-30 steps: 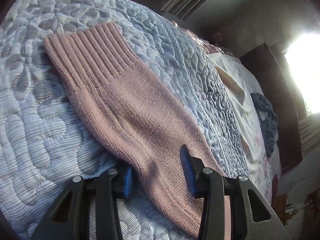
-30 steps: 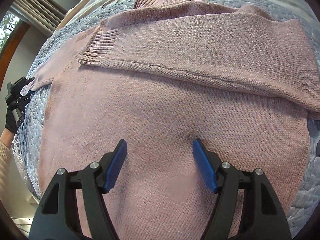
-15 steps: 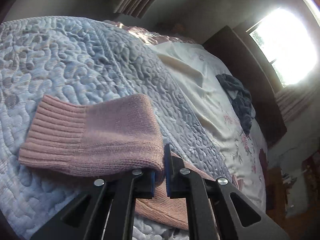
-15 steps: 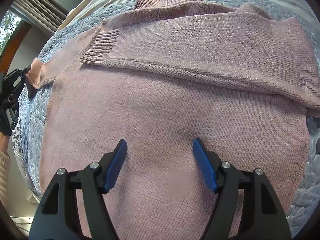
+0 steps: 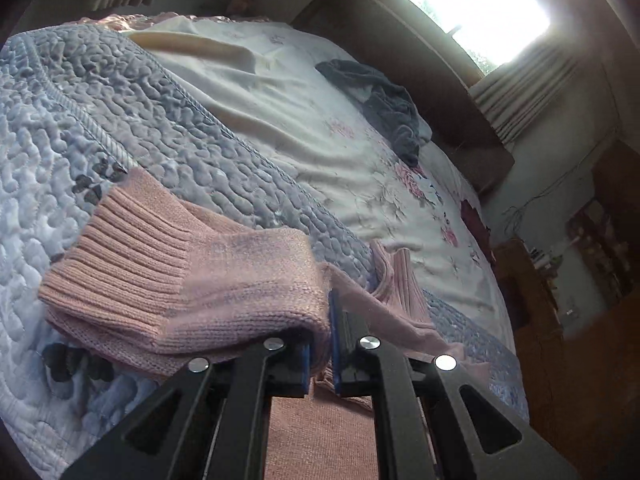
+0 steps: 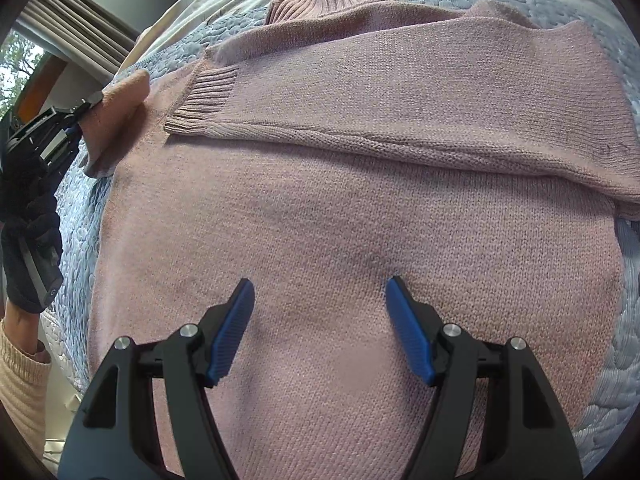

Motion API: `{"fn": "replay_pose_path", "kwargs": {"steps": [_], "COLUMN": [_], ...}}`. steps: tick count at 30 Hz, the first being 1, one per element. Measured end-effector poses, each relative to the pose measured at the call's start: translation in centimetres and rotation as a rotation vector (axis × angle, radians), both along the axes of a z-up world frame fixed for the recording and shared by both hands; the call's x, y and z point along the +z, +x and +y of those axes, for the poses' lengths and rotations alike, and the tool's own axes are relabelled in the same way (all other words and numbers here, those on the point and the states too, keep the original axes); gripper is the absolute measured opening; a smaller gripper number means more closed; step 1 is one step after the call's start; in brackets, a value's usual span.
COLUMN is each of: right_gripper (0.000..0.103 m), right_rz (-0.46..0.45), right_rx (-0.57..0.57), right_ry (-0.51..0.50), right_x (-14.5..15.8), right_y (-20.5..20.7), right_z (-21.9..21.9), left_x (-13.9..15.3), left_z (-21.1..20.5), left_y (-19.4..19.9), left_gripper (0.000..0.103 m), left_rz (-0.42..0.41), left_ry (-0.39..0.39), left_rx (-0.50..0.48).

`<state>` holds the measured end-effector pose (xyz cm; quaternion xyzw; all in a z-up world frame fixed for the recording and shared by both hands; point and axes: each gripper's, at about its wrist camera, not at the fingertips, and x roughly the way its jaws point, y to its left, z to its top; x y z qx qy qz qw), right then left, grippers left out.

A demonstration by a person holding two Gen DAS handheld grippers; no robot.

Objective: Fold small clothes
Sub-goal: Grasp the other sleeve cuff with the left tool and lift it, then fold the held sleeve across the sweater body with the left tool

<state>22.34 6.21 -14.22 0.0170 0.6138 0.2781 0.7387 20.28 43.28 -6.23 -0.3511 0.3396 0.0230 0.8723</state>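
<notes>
A pink knit sweater (image 6: 360,208) lies spread on a quilted grey-blue bedspread (image 6: 616,360), collar at the far end. One sleeve (image 6: 400,92) is folded across its chest. The other sleeve (image 5: 192,284), with its ribbed cuff drooping to the left, is pinched in my left gripper (image 5: 320,320), which is shut on it and lifted above the quilt. From the right wrist camera this gripper (image 6: 76,124) appears at the sweater's left edge, held by a gloved hand (image 6: 28,240). My right gripper (image 6: 320,288) hovers open over the sweater's lower body, with nothing between its fingers.
A white floral sheet (image 5: 320,120) covers the far part of the bed, with a crumpled dark blue garment (image 5: 384,104) on it. A dark headboard (image 5: 420,80) and a bright window (image 5: 480,4) stand behind. Wooden furniture (image 5: 560,280) is at the right.
My left gripper shut on the flat sleeve, lifted it and carried it in toward the sweater's body. The right gripper stayed still and open.
</notes>
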Motion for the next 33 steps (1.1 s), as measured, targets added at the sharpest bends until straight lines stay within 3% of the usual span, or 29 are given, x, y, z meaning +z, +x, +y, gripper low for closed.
{"fn": "replay_pose_path", "kwargs": {"steps": [6, 8, 14, 19, 22, 25, 28, 29, 33], "right_gripper": [0.069, 0.07, 0.075, 0.075, 0.075, 0.073, 0.073, 0.073, 0.073], "right_rz": [0.003, 0.005, 0.012, 0.028, 0.046, 0.054, 0.036, 0.029, 0.009], "right_rx": [0.001, 0.003, 0.009, -0.019, -0.038, -0.026, 0.01, 0.023, 0.077], "right_ry": [0.003, -0.001, -0.027, -0.019, 0.0, 0.027, 0.039, 0.042, 0.051], "right_x": [-0.2, -0.3, -0.1, 0.3, 0.5, 1.2, 2.6, 3.1, 4.5], "right_y": [0.0, 0.2, 0.6, 1.5, 2.1, 2.7, 3.3, 3.5, 4.4], "right_z": [-0.1, 0.1, 1.1, 1.6, 2.3, 3.8, 6.2, 7.0, 10.3], "left_x": [-5.3, -6.2, -3.7, 0.8, 1.1, -0.7, -4.5, -5.2, -5.0], "left_z": [-1.1, -1.3, -1.5, 0.4, 1.3, 1.9, 2.6, 3.0, 4.2], "left_y": [0.5, 0.0, -3.5, -3.9, -2.3, -0.7, 0.1, 0.0, -1.1], "left_gripper": [0.009, 0.009, 0.014, 0.014, 0.019, 0.019, 0.017, 0.011, 0.011], "left_rz": [0.147, 0.155, 0.115, 0.048, 0.087, 0.159, 0.258, 0.25, 0.206], "left_ry": [-0.01, -0.017, -0.055, 0.048, 0.085, 0.103, 0.058, 0.045, -0.046], "left_rx": [-0.003, -0.014, -0.101, -0.061, -0.032, -0.034, -0.049, -0.043, -0.028]}}
